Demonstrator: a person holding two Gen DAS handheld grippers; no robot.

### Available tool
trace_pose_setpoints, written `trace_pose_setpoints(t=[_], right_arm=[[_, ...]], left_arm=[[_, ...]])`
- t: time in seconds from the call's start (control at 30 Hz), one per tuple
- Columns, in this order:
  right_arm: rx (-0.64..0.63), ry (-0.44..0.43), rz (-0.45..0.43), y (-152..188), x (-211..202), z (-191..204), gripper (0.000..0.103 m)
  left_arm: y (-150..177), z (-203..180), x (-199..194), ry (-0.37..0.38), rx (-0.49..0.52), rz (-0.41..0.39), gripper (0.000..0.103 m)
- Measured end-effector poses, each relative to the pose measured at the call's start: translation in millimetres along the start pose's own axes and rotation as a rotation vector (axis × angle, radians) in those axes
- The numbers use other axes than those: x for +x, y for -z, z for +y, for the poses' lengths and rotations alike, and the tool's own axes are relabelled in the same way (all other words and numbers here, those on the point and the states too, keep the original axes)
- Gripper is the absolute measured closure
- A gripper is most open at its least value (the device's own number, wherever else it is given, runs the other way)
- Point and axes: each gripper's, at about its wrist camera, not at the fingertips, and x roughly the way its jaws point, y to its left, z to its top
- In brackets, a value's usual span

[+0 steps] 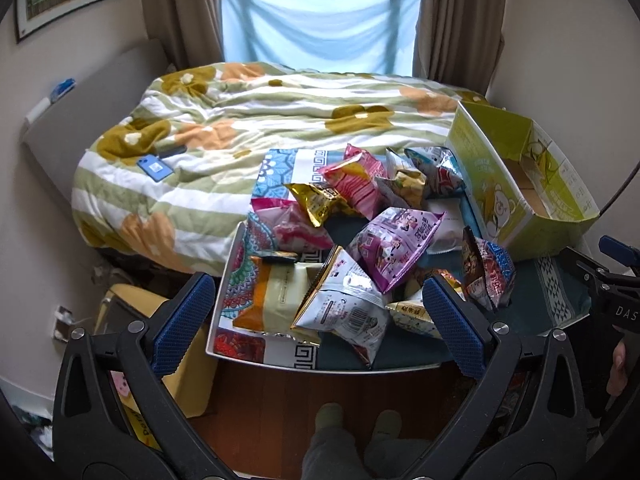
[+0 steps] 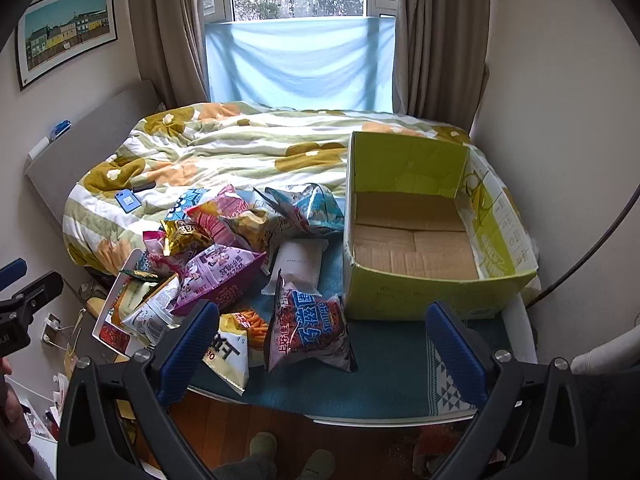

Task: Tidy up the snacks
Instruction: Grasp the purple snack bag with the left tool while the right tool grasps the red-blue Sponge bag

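Note:
Several snack bags lie piled on a patterned table (image 1: 280, 354): a silver-white bag (image 1: 344, 304), a purple bag (image 1: 394, 246), a gold bag (image 1: 320, 200), a pink bag (image 1: 356, 176). In the right wrist view a dark red and blue bag (image 2: 310, 328) stands nearest, beside a white packet (image 2: 300, 260). An open green cardboard box (image 2: 416, 236), empty inside, stands to the right of the pile. My left gripper (image 1: 318, 318) is open above the table's near edge. My right gripper (image 2: 322, 350) is open in front of the box and the red and blue bag. Neither holds anything.
A bed with a flowered quilt (image 1: 248, 120) runs behind the table, with a blue phone (image 1: 154, 168) lying on it. A window with a blue cloth (image 2: 300, 64) and curtains is at the back. The person's slippered feet (image 1: 356, 424) stand on the wooden floor below.

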Motion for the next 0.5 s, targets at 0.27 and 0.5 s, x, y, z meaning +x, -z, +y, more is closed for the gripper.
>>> trace_pose_setpoints(t=[0.27,0.5], right_arm=[[0.105,0.035,0.121,18,56,6,0.0],[0.204,0.071,0.201,29,111,3,0.0]], left_arm=[[-19,-25,81,0.146,0.188,0.104,0.0],[-27,-56,143,0.238,0.348,0.188,0.0]])
